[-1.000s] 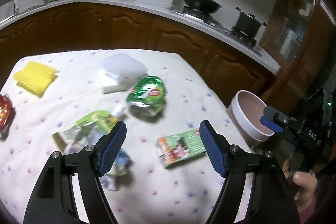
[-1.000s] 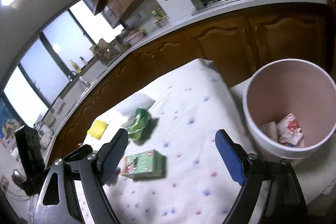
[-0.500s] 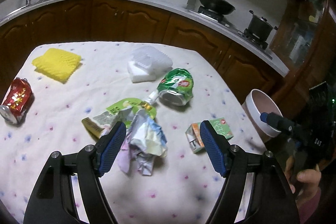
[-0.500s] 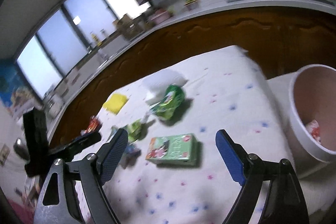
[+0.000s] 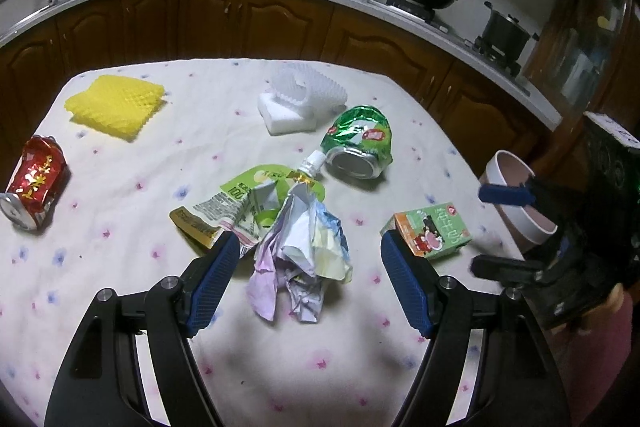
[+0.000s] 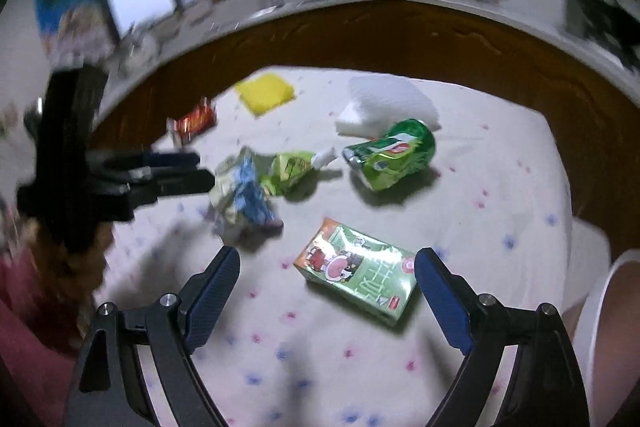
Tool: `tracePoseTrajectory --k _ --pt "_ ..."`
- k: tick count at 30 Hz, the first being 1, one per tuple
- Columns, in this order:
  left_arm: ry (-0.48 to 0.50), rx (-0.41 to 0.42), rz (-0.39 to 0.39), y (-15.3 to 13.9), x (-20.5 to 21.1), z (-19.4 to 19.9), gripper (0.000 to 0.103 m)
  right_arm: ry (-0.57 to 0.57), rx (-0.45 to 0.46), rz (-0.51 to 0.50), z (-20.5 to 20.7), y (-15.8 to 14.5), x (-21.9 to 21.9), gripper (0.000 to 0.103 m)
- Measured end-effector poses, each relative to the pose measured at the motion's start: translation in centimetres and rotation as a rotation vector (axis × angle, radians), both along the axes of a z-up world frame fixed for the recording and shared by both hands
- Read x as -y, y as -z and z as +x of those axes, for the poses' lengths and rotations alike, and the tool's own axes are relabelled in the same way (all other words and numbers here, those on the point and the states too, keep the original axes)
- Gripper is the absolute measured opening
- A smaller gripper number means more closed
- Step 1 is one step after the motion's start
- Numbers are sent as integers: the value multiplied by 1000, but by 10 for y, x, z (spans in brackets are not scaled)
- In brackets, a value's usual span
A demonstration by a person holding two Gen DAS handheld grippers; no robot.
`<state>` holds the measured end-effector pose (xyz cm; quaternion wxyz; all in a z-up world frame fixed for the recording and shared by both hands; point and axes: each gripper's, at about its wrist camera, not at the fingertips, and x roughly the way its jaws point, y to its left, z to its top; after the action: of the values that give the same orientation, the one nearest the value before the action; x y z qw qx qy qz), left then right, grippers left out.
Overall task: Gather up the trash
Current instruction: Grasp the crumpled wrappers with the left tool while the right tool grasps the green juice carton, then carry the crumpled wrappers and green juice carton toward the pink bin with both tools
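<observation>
While both grippers' jaws gape empty, crumpled paper point(image 5: 302, 251), a dented green can point(image 5: 360, 143) and a boxy carton point(image 6: 356, 273) litter the cloth-covered tabletop point(image 5: 120, 267).

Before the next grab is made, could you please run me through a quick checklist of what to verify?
1. Left hand-held gripper open and empty: ok.
2. Crumpled paper wad lined up between its fingers: ok.
3. Right hand-held gripper open and empty: ok.
4. Green carton lying free on the tablecloth, apart from the crushed green can: ok.
5. White bin within view beside the table: ok.
6. Room left in the bin: cannot tell.
</observation>
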<state>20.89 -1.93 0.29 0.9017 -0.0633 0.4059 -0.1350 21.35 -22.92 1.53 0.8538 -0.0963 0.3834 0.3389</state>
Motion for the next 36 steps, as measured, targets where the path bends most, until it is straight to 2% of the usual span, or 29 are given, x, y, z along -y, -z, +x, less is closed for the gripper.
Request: tracePoseTrajectory --k 4,9,13,14,15,16,17,21,27,36 --pt "21 -31 3 7 3 5 75 -57 60 -149 9 15 -17 90" --pt "25 -49 16 15 5 11 74 -85 -11 -182 30 37 -20 90" --pt "36 -52 22 19 9 15 73 -77 -77 -136 40 44 -16 88" --pt "36 -50 27 20 10 15 67 -67 -82 -121 40 43 -14 87" --pt "37 -52 30 21 10 17 56 -56 -84 -103 39 42 -11 84" --pt "43 -60 29 22 11 18 50 -43 -99 -78 39 41 -8 71" --pt "48 -68 23 24 11 19 45 -24 -104 -61 39 41 -5 66" --pt "49 -64 14 23 10 19 31 44 -113 -14 35 39 5 61" --pt "48 -51 8 22 10 13 25 159 -151 99 23 37 16 57" --pt "65 -17 -47 9 13 1 24 346 -168 282 0 31 38 53"
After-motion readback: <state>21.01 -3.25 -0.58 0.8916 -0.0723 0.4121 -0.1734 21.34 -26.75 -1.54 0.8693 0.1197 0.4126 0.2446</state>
